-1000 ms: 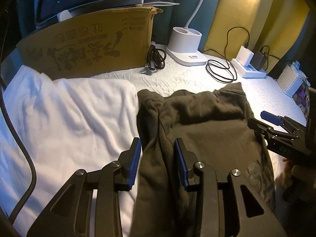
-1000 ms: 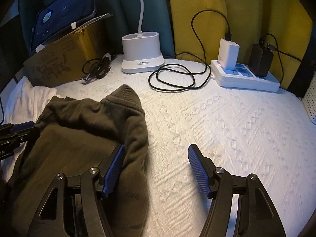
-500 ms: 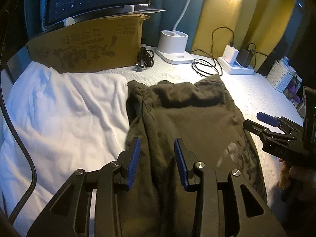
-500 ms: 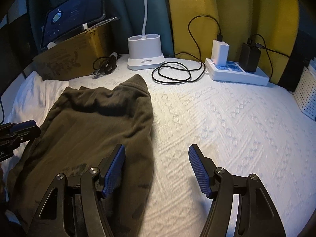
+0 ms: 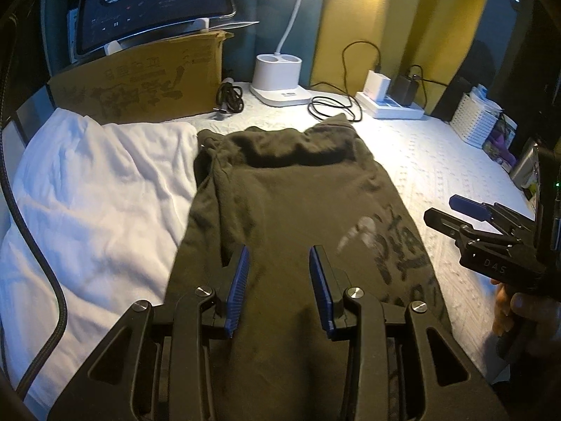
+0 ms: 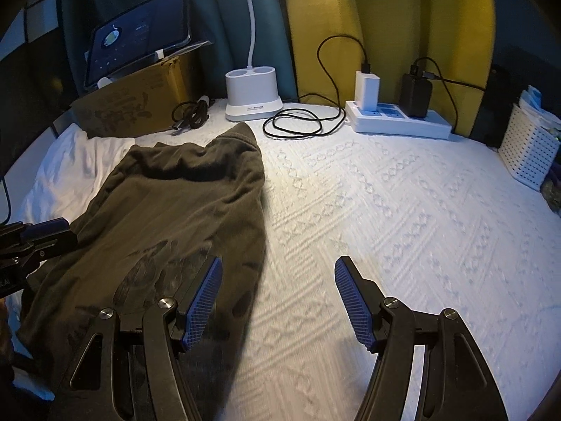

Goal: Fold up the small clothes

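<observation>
A dark olive garment (image 5: 291, 210) with a faded print lies stretched out on the white textured bedcover (image 6: 403, 210); it also shows in the right wrist view (image 6: 168, 210). My left gripper (image 5: 278, 273) is open and empty above the garment's near part. My right gripper (image 6: 277, 291) is open and empty over the garment's right edge; it shows at the right of the left wrist view (image 5: 455, 210).
A white cloth (image 5: 94, 189) lies left of the garment. At the back stand a cardboard box (image 5: 140, 84) with a tablet (image 5: 154, 3), a lamp base (image 6: 252, 94), coiled cables (image 6: 298, 122) and a power strip (image 6: 399, 119). A white basket (image 6: 529, 154) is at the far right.
Both grippers have pulled back and risen, so more of the garment shows. The garment now lies longer and flatter than a second ago. Both grippers stay open.
</observation>
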Motion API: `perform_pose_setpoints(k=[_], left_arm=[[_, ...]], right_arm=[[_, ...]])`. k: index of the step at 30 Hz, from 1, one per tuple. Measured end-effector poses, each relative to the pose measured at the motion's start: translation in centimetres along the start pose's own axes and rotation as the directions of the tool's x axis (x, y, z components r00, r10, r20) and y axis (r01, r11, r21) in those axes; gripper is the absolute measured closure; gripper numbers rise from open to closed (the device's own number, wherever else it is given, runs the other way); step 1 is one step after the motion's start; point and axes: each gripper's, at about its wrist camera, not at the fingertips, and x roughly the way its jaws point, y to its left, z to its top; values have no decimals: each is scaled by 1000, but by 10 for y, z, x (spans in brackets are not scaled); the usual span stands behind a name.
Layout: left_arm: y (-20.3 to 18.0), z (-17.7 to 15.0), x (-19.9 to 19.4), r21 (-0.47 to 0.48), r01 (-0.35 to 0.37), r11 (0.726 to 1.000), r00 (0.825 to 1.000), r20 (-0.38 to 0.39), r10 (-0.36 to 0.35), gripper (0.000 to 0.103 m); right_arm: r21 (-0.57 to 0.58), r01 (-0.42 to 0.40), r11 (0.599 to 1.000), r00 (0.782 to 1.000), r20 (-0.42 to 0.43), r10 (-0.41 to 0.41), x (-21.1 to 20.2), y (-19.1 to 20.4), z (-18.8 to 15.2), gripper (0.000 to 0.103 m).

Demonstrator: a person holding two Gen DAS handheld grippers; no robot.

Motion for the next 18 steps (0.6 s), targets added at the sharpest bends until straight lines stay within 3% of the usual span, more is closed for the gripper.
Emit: perform_pose_setpoints(k=[18], left_arm=[[-46,-33,-25,56,47,997,999,7,-47,67]], right_arm=[[53,44,998,998,50,-47,-61,-25,-47,34]])
